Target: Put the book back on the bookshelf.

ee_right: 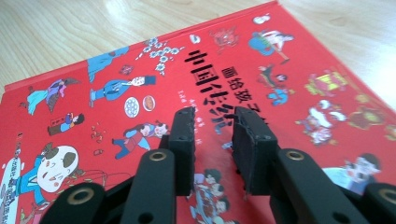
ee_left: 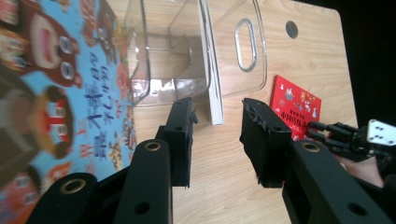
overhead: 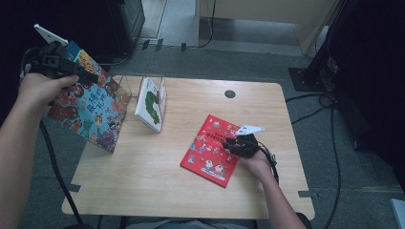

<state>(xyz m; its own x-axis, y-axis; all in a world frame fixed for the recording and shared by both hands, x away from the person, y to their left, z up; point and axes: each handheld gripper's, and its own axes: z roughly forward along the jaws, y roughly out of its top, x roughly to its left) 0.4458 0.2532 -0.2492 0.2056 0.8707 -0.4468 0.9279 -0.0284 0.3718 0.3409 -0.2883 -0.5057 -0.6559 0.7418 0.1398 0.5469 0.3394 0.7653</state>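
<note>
The left gripper (ee_left: 217,135), jaws spread with nothing between them, hovers beside the blue picture book (overhead: 90,102), which stands tilted at the table's (overhead: 157,191) left edge. Just right of it, a clear organizer (ee_left: 187,51) holds a white caterpillar book (overhead: 151,102). The right gripper (ee_right: 212,144), jaws parted, rests over the flat red picture book (overhead: 210,149).

A light wooden table (overhead: 157,181) with rounded corners carries everything, a dark round hole (overhead: 229,94) near its far edge, beyond the right claw (overhead: 239,143). A red picture book (overhead: 210,150) lies flat on the wood, directly under that claw. A clear plastic holder (overhead: 143,90) stands on the table's far left part, well left of the right claw, with a white picture book (overhead: 151,104) upright inside it
</note>
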